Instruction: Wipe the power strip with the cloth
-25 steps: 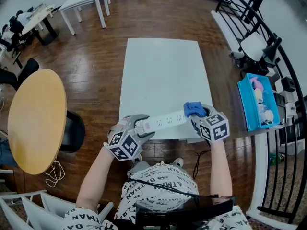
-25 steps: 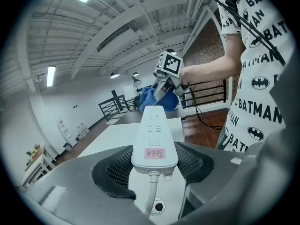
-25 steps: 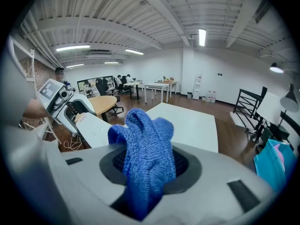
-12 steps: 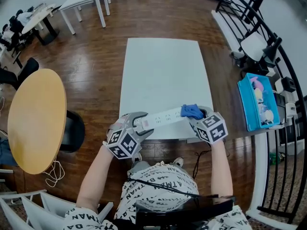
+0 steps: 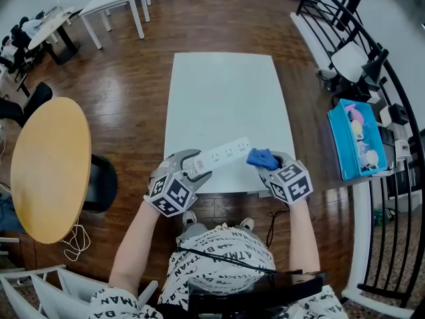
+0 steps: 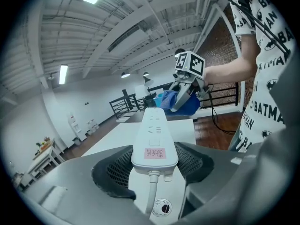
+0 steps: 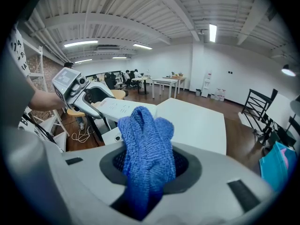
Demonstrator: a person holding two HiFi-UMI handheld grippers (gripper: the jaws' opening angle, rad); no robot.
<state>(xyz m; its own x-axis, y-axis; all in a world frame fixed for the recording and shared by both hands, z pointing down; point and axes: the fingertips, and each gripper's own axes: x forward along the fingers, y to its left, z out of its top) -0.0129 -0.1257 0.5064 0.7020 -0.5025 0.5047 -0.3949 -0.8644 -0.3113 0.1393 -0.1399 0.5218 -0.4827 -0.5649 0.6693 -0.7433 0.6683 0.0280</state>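
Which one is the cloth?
Find the white table in the middle of the room. At its near edge, the right hand-held gripper pinches the cloth. It is the only fuzzy blue thing, beside the long white power strip.

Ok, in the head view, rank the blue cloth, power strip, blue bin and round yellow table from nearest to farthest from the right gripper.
1. blue cloth: clamped in the right gripper itself.
2. power strip: just left of it, held by the left gripper.
3. blue bin: off to the right.
4. round yellow table: far left.
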